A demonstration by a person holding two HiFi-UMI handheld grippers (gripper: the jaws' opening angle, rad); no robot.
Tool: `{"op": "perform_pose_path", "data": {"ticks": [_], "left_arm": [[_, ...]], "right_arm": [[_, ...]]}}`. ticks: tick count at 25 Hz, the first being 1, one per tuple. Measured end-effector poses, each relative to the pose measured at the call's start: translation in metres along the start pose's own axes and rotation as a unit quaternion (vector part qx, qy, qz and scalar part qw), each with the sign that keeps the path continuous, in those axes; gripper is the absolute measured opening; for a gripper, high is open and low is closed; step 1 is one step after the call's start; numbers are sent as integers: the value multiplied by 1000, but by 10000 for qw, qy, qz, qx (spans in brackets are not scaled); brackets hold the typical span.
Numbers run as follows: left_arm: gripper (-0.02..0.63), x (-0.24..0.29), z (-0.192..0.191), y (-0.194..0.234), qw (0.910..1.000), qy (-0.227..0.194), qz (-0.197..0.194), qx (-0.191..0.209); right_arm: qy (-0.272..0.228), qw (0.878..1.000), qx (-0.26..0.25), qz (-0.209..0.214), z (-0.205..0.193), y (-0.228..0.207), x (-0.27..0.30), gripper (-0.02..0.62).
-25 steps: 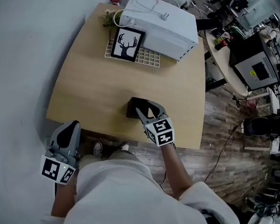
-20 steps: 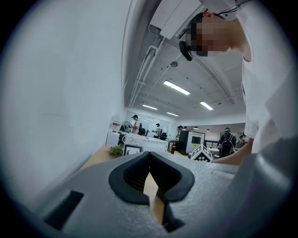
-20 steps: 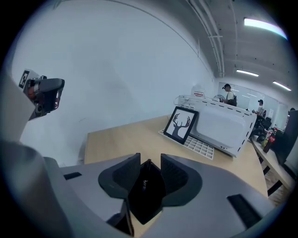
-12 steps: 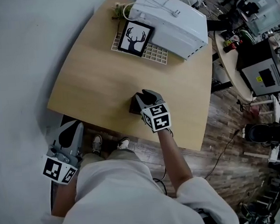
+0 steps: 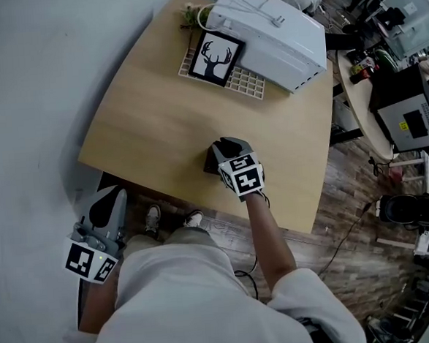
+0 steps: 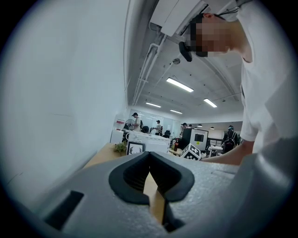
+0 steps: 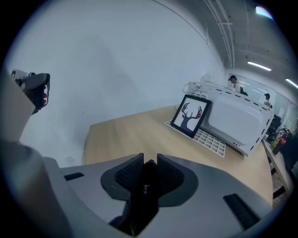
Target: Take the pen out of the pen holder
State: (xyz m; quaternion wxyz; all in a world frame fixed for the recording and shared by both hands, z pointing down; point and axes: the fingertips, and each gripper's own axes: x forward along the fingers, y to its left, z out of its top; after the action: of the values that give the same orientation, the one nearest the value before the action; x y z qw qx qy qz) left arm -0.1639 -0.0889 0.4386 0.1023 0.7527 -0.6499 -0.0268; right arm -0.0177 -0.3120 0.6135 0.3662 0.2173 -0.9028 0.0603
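A black pen holder (image 5: pixel 211 161) stands on the wooden table (image 5: pixel 145 128) near its front edge, mostly covered by my right gripper (image 5: pixel 226 147), which points down into it. In the right gripper view a dark pen (image 7: pixel 149 173) stands up between the pads, and the right gripper (image 7: pixel 149 161) has just been closing and is shut on the pen. The dark holder (image 7: pixel 139 214) fills the space below the jaws. My left gripper (image 5: pixel 107 199) hangs off the table's front left corner with nothing in it. In the left gripper view its tips (image 6: pixel 149 156) meet, so it is shut.
At the back of the table stand a white box-like appliance (image 5: pixel 274 34), a framed deer picture (image 5: pixel 217 57) leaning on a white grid tray (image 5: pixel 246 82) and a small plant (image 5: pixel 189 15). To the right are a round side table (image 5: pixel 357 95) and office gear.
My right gripper has come down over the pen holder and hides more of it. The left gripper has stayed by the table's front left corner.
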Motion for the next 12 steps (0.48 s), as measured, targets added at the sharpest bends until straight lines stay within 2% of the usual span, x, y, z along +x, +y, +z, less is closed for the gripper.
{"op": "perform_pose_path", "data": {"ticks": [3,8,10,12], "left_arm": [[11,-3,1,1,10000,-21,22,-32],[11,-4,2,2,9999,-78,4,-86],[11,-5,1,1,9999,-101,-23,-107],[11,-4,1,1,9998,-121,-48,-122]], "right_arm": [[119,9999,55,-13,-3,2,0,89],[260,9984,495,106,-3,-1,3,89],[288,9974,655,128,-4,-4,2,51],[297,9966,743,194,-5,-5,3,44]]}}
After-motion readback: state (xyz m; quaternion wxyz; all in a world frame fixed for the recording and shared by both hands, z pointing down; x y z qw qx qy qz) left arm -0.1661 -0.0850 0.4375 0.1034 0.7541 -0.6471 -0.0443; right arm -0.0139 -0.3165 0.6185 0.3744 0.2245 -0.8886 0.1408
